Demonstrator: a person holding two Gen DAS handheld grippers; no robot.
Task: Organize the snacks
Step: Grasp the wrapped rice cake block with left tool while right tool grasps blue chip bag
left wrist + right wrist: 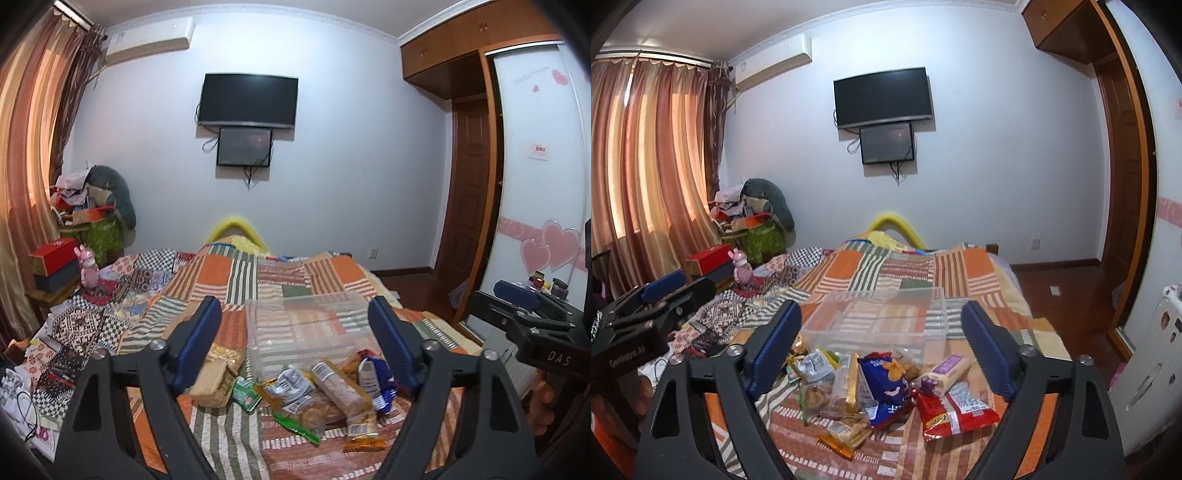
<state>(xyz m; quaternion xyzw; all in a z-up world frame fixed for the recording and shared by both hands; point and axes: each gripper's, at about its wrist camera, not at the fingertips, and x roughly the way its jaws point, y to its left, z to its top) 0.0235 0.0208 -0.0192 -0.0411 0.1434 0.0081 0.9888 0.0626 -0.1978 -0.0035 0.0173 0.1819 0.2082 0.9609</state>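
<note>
Bedroom setup, everything laid out on a bed with a striped patchwork quilt [236, 273]. Pile of snack packets [871, 391] dumped near the front edge, right below both grippers. Clear plastic bin [882, 317] sat just behind the pile, upright, nothing visible inside, some packets touching its front wall.

From the right wrist view: red crinkly packet [955, 408] at the right of the heap, blue chip bag [886, 384] in the middle partly over other packs, purple-and-white wrapped bar [945, 373] leaning just above the red one, clear bag of brown cookies [816, 397] on the left side. From the left wrist view: long cracker sleeve [341, 387] lying diagonally across the heap, pale tan biscuit pack [214, 384] off on the left side, thin green wrapper [295, 428] at the front.

Left gripper [295, 347] spread wide above the pile, blue pads clear on both sides, pinching nothing. Right gripper [882, 350] same deal, spread and empty, no pad touching any packet.

Background stuff: dark wall TV [248, 100] with a smaller screen under it, peach curtains [646, 155] on the left, pink rabbit figurine [86, 267] beside a red box at the bed's left edge, wooden wardrobe [469, 48] on the right.
</note>
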